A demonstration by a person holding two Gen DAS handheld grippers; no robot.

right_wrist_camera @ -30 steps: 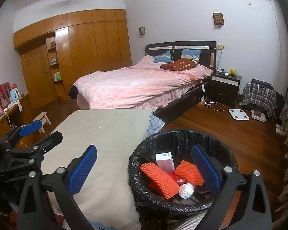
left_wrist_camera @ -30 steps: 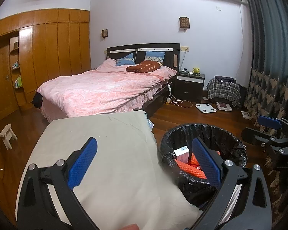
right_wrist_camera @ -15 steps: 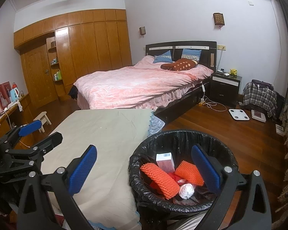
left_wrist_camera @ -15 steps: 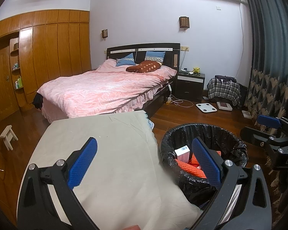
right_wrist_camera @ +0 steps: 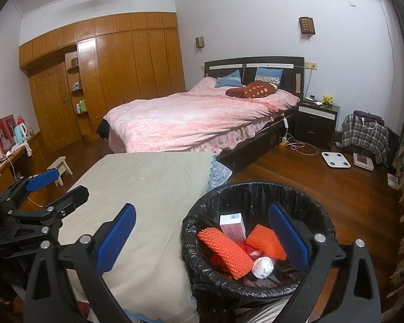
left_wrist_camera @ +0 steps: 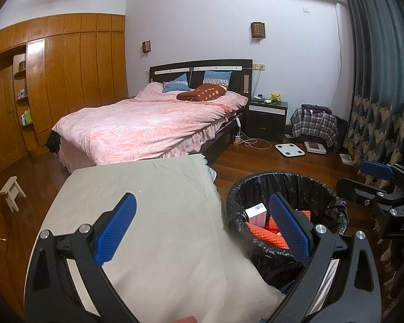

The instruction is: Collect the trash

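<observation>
Right wrist: both claws spread, empty; beige cloth-covered table (right_wrist_camera: 148,183) beside bin (right_wrist_camera: 256,188); bedroom, wood floor (right_wrist_camera: 336,188).

Both tongs gape wide and empty: left tongs (left_wrist_camera: 202,231) level, right tongs (right_wrist_camera: 202,238) level beside them.

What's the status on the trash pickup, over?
Left gripper open, empty. Right gripper open, empty, over the trash bin. Bin holds orange foam nets, a small box, a white wad. Nothing blocking.
</observation>
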